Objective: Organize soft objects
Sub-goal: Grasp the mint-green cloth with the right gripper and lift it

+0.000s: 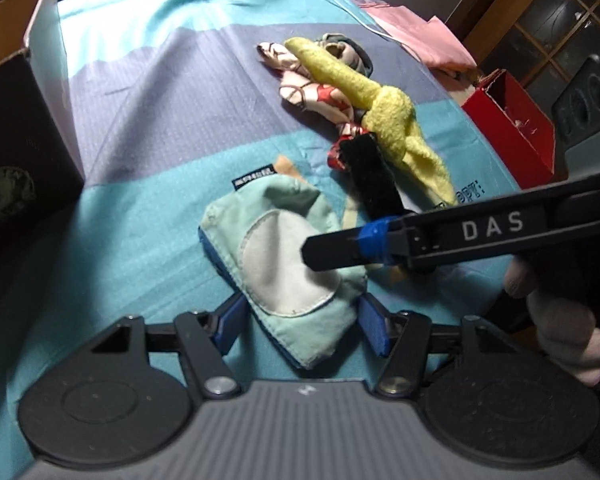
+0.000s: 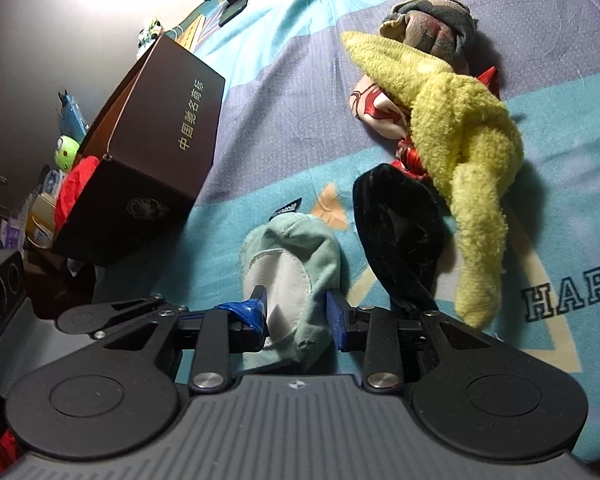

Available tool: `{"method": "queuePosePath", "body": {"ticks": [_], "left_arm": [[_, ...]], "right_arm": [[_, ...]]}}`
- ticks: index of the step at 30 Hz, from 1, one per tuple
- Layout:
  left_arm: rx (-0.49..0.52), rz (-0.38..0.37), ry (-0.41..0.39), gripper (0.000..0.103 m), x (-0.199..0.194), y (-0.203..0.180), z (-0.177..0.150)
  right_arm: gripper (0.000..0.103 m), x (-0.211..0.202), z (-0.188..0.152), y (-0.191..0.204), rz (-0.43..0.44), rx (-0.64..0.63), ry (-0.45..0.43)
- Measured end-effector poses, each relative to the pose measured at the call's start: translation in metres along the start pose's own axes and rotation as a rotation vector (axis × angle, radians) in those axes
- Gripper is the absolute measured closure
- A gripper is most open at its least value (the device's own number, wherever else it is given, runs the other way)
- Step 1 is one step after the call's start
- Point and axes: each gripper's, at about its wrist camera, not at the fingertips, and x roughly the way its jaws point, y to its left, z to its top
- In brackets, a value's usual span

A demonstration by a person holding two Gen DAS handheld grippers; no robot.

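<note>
Mint pouch [image 1: 284, 256] lies between left gripper's [image 1: 300, 324] released jaws; right gripper [image 2: 298, 316] seemingly grasps it.

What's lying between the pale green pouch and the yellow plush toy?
A black velvet cloth piece lies between the pale green fabric pouch and the fuzzy yellow plush toy, clearest in the right wrist view.

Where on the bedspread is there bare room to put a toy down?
Bare: the purple band between the dark box and the toy pile. Crowded: pile and green pouch, where both grippers meet.
</note>
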Motion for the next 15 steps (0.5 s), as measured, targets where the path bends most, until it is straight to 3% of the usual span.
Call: {"method": "queuePosePath", "body": {"ticks": [8, 15], "left_arm": [[-0.007, -0.043, -0.036, 0.072, -0.008, 0.013, 0.004], [0.091, -0.028, -0.143, 0.075, -0.046, 0.009, 0.019]], "right_arm": [[0.090, 0.005, 0.002, 0.017, 0.050, -0.008, 0.000], [0.090, -0.011, 0.015, 0.057, 0.068, -0.074, -0.096]]}}
